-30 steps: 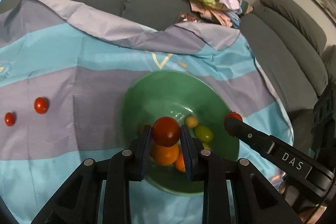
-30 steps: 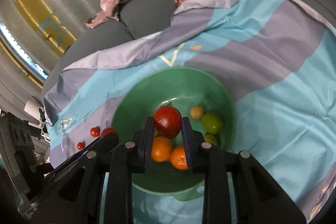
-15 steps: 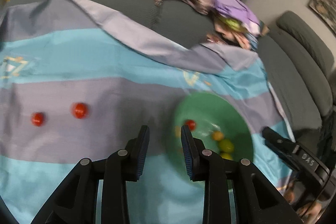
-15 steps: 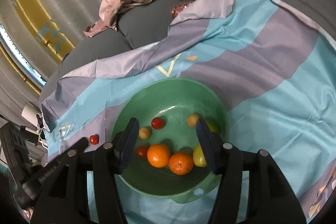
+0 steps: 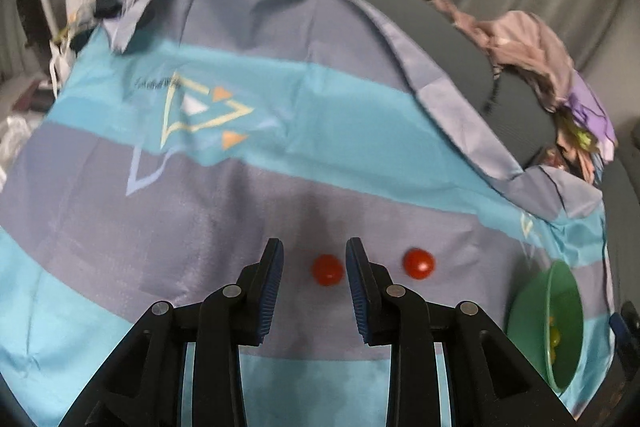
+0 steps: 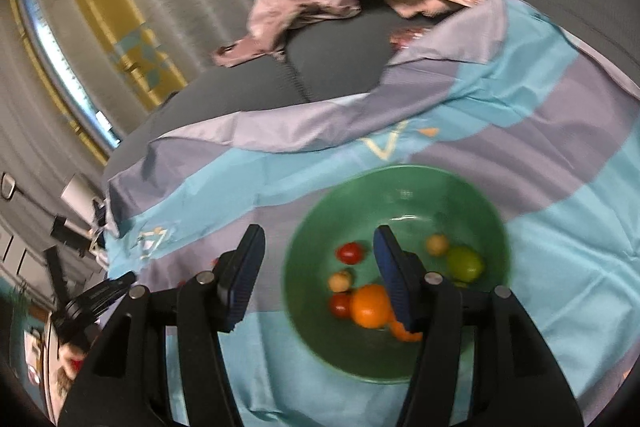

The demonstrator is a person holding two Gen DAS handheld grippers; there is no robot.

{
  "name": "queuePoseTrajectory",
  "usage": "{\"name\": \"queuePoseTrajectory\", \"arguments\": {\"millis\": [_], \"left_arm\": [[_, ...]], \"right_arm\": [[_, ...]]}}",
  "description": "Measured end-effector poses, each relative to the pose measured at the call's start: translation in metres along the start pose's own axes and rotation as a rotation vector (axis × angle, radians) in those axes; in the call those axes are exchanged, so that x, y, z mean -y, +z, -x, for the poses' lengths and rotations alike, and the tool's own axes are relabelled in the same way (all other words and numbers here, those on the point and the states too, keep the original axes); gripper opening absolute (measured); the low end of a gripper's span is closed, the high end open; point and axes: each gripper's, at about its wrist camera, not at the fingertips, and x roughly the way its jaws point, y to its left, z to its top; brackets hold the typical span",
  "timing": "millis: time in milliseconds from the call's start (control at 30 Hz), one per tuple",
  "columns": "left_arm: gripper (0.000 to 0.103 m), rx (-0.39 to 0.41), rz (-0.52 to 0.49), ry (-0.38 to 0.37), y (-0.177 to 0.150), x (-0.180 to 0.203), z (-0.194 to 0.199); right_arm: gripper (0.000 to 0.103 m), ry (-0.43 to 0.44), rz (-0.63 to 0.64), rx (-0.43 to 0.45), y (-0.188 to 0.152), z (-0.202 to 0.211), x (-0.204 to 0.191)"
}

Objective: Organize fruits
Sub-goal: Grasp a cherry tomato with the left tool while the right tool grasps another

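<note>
Striped cloth [image 5: 280,187]; green bowl [image 5: 560,327] edge-on, its fruit mostly hidden.

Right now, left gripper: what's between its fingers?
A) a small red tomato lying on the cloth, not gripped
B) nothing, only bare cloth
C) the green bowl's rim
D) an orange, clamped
A: the left gripper is open, and one small red tomato lies on the striped cloth between its fingers, apart from both pads; a second tomato lies outside them.
</note>
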Motion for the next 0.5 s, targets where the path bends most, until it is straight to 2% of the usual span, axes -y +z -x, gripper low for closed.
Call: {"name": "queuePoseTrajectory", "arguments": {"millis": [100,267,400,500], "left_arm": [[0.03,0.009,0.012,-0.018,0.0,-0.004,-0.006],[0.03,-0.037,-0.012,-0.021,-0.002,-0.003,-0.021],[0.03,-0.067,-0.033,-0.041,-0.006,-0.001,-0.035],[0.03,-0.079,-0.024,-0.03,-0.009,-0.001,-0.045]], "right_arm": [[0.057,0.033,0.052,-0.03,0.0,-0.012,-0.023],[0.057,0.069,0.122,-0.114,-0.001,-0.044,-0.066],[0.056,0.172,0.157,-0.242,-0.009,-0.089,-0.108],[0.054,0.167,0.204,-0.312,-0.021,-0.124,-0.133]]}}
